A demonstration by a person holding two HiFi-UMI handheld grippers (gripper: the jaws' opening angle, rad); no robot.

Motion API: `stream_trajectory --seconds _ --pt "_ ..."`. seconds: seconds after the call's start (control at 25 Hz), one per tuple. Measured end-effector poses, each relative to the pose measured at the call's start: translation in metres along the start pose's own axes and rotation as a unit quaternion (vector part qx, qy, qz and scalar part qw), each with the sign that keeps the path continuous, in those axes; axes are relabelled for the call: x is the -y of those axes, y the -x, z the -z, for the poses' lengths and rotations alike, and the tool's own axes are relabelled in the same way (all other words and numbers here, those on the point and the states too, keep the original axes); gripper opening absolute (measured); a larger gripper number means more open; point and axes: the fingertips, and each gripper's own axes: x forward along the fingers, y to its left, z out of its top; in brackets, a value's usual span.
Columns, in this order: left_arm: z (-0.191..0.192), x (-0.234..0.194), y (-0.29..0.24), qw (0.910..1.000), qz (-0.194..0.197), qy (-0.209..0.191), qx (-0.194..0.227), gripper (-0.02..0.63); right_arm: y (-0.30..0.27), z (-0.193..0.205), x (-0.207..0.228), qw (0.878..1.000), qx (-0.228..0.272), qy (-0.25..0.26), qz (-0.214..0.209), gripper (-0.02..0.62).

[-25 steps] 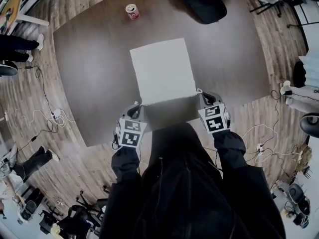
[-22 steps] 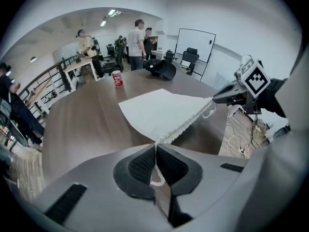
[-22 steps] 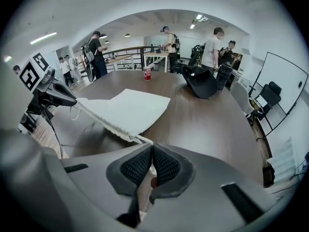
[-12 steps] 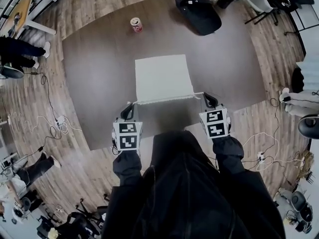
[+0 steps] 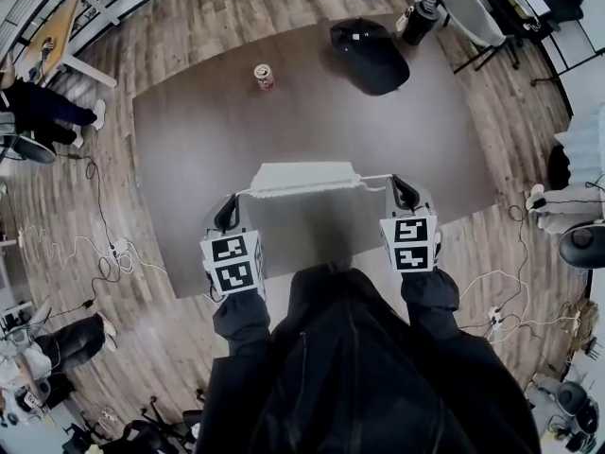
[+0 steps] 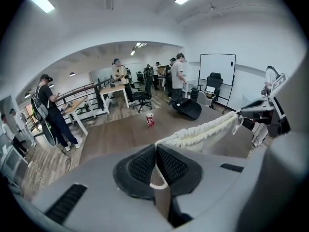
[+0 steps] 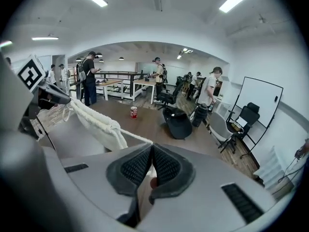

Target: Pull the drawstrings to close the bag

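The white cloth bag [image 5: 302,178] hangs between my two grippers over the dark table [image 5: 189,140], its mouth bunched into a ruffled band. A thin white drawstring [image 5: 376,180] runs taut from each end of the mouth. The left gripper [image 5: 227,213] is shut on the left drawstring [image 6: 161,140], whose end loops out below the pads [image 6: 140,166]. The right gripper [image 5: 405,193] is shut on the right drawstring [image 7: 133,138]. In the left gripper view the gathered mouth [image 6: 203,132] stretches across to the right gripper [image 6: 260,115]. The right gripper view shows the bag [image 7: 96,122] reaching to the left gripper [image 7: 46,98].
A red can [image 5: 264,76] stands at the table's far side, and a black backpack [image 5: 371,55] lies at its far right corner. A chair [image 5: 473,12] stands beyond that corner. Cables trail on the wooden floor, and several people stand around desks further off.
Both grippers have drawn apart and risen with the drawstrings. The bag, flat on the table before, now hangs with its mouth gathered tighter and more cord showing at each side.
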Motion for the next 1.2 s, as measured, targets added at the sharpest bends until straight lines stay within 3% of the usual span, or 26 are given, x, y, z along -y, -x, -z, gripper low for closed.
stream_trajectory --seconds 0.64,1.2 --pt "-0.027 -0.046 0.044 0.9947 -0.078 0.044 0.051 0.038 0.034 -0.025 0.023 0.998 0.03 0.0 0.053 0.028" --pt "-0.03 -0.075 0.061 0.9873 -0.109 0.085 0.077 0.038 0.04 -0.035 0.025 0.997 0.04 0.002 0.071 0.028"
